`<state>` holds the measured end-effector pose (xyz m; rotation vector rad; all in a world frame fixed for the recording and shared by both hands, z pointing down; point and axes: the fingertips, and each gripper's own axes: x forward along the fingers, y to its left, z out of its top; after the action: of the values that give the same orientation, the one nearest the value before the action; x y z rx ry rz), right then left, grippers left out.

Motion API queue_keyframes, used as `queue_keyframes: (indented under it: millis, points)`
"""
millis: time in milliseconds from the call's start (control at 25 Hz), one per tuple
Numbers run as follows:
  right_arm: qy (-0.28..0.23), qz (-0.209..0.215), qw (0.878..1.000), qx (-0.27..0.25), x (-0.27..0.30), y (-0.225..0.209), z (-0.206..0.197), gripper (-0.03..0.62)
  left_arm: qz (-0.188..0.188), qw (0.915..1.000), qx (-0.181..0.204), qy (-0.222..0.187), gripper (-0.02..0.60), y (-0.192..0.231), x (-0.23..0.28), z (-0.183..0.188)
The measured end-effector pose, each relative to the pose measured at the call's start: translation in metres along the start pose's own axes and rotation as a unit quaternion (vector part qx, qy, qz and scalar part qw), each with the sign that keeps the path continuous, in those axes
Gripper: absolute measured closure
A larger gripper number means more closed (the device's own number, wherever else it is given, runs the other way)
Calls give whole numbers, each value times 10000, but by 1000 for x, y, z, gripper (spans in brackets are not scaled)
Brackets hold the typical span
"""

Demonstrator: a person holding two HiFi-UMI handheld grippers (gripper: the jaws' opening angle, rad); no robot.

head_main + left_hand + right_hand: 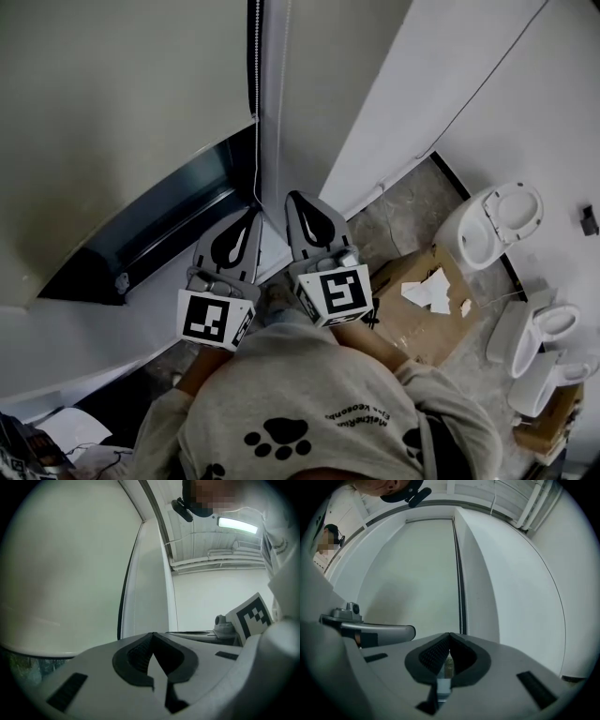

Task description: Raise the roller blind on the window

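Left gripper [251,214] clenched on nothing, right gripper [296,199] clenched too, side by side, facing the roller blind [122,94], bead chain [257,66] just ahead.

Mottled grey floor [405,208], cardboard box [417,323] on it, white toilets [492,223] standing alongside

The chain [256,75] hangs right of the roller blind [112,103], seemingly just ahead of the left gripper [251,216].

Small print on the person's sweatshirt [319,403] is upside down and illegible; no other text.
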<state>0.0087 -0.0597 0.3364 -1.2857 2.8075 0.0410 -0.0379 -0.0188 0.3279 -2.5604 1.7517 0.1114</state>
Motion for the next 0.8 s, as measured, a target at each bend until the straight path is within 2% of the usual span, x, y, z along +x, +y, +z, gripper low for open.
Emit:
queue_keyframes:
  millis: [400,640,800]
  points:
    - [73,270,9996,8,69,-22,-4,585,180,9998,14,-12,575,43,61,-1]
    - [106,71,9999,-54,92,-29,1,585,147,9999,-13,-4,575,63,82,2]
    - [55,-159,9998,70,100,-32,2,583,-75,10000,-50,-33,575,69,93,3]
